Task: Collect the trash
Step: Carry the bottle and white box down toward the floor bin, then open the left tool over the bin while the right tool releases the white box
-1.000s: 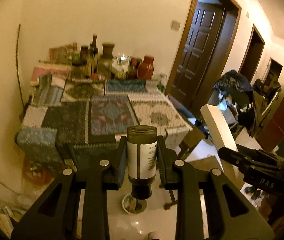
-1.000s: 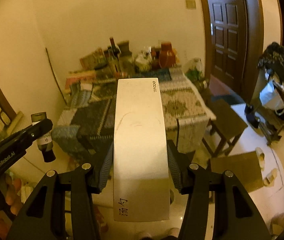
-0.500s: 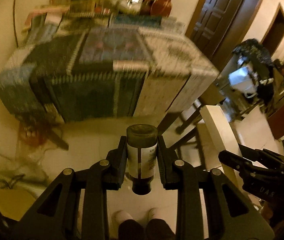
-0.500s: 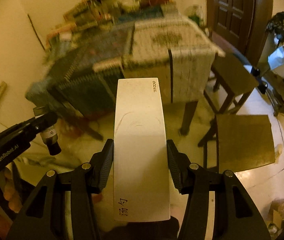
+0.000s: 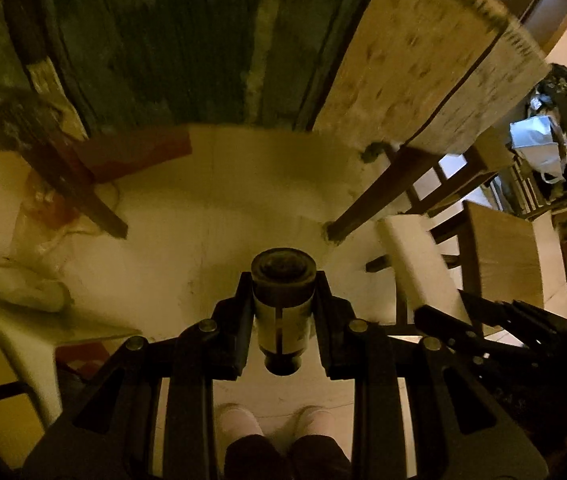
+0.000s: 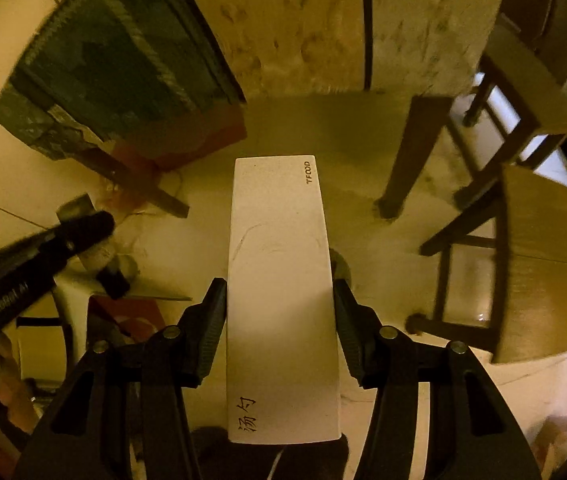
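Left gripper (image 5: pixel 283 312) fingers clamp a small dark labelled bottle (image 5: pixel 282 316), long axis running 12 to 6. Right gripper (image 6: pixel 279 296), jaws just widening, fingers flank the white TFOOD box (image 6: pixel 281 300), pointing 12; contact looks loosened. Both aim steeply at the floor (image 5: pixel 219 208).

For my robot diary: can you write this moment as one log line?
left gripper: shut on dark bottle | right gripper: jaws just opening, white box between | both above floor

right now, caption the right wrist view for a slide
Right gripper holds a white box above the floor beside a wooden stool.
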